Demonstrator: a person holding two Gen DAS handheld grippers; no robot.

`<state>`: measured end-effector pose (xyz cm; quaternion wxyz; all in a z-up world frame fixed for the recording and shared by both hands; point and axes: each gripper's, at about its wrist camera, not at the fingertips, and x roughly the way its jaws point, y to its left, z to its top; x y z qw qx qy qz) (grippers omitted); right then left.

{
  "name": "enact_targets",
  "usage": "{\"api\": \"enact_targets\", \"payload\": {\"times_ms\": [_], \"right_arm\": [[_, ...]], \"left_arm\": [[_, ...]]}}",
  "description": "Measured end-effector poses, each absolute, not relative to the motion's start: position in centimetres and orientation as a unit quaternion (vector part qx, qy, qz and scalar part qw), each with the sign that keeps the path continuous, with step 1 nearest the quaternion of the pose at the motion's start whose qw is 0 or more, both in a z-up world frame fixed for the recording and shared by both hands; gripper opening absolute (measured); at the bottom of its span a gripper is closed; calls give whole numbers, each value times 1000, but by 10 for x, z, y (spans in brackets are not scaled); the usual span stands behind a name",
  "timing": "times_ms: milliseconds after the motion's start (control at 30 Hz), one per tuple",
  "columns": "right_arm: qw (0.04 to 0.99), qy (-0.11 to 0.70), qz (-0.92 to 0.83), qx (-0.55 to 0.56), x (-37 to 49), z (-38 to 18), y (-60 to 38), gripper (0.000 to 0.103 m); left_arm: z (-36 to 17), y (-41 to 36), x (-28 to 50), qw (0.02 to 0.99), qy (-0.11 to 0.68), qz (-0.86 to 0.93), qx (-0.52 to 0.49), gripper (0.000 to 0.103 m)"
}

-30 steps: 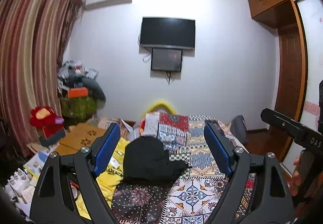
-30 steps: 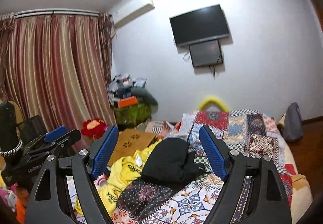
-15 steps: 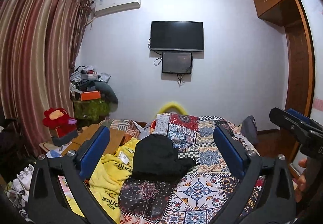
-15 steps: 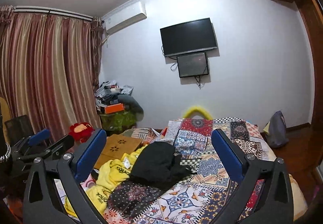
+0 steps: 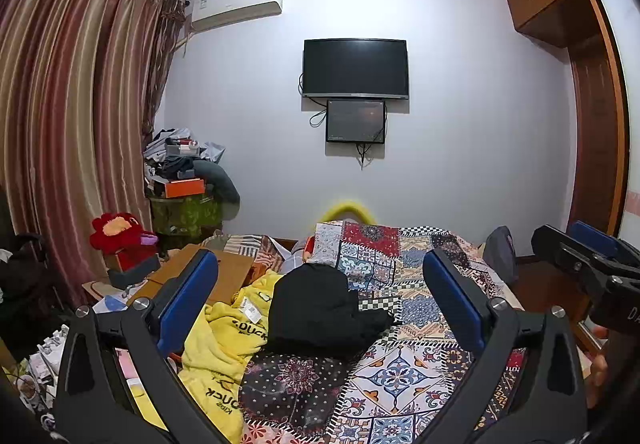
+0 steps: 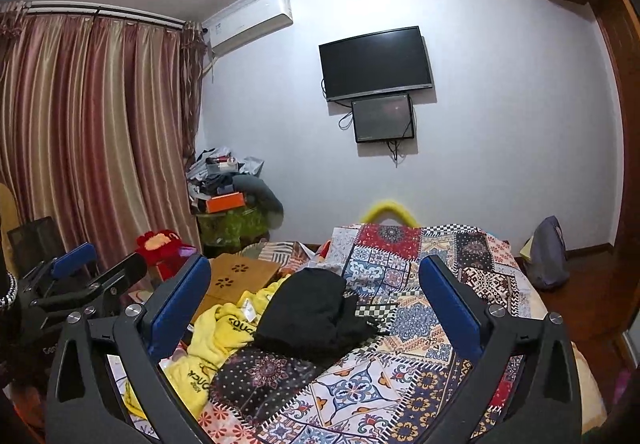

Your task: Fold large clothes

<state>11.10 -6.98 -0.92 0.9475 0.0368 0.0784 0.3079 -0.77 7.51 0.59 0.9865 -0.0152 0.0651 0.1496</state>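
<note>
A crumpled black garment [image 5: 320,308] lies in a heap on the patchwork bedspread [image 5: 404,364], with a yellow garment with black lettering [image 5: 216,348] beside it on the left. Both show in the right wrist view too, the black garment [image 6: 308,312] and the yellow one [image 6: 224,332]. My left gripper [image 5: 320,284] is open and empty, held above the near end of the bed. My right gripper [image 6: 316,284] is open and empty, at a similar height. Each gripper shows at the edge of the other's view.
A cardboard box [image 5: 224,268] and a red plush toy [image 5: 120,236] sit left of the bed, in front of a cluttered pile [image 5: 184,179]. Curtains [image 5: 72,123] hang at the left. A TV [image 5: 356,67] hangs on the far wall. A wooden wardrobe [image 5: 596,123] stands at the right.
Both grippers have opened wider. Both views have tilted upward and pulled back, showing more wall and ceiling. The clothes have not moved.
</note>
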Motion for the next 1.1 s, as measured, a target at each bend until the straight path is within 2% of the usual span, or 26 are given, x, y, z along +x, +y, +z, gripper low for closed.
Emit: {"api": "enact_targets", "payload": {"times_ms": [1100], "right_arm": [[949,101,295,32,115,-8,-72,103]], "left_arm": [[-1,73,0,985,74,155,-7,103]]}}
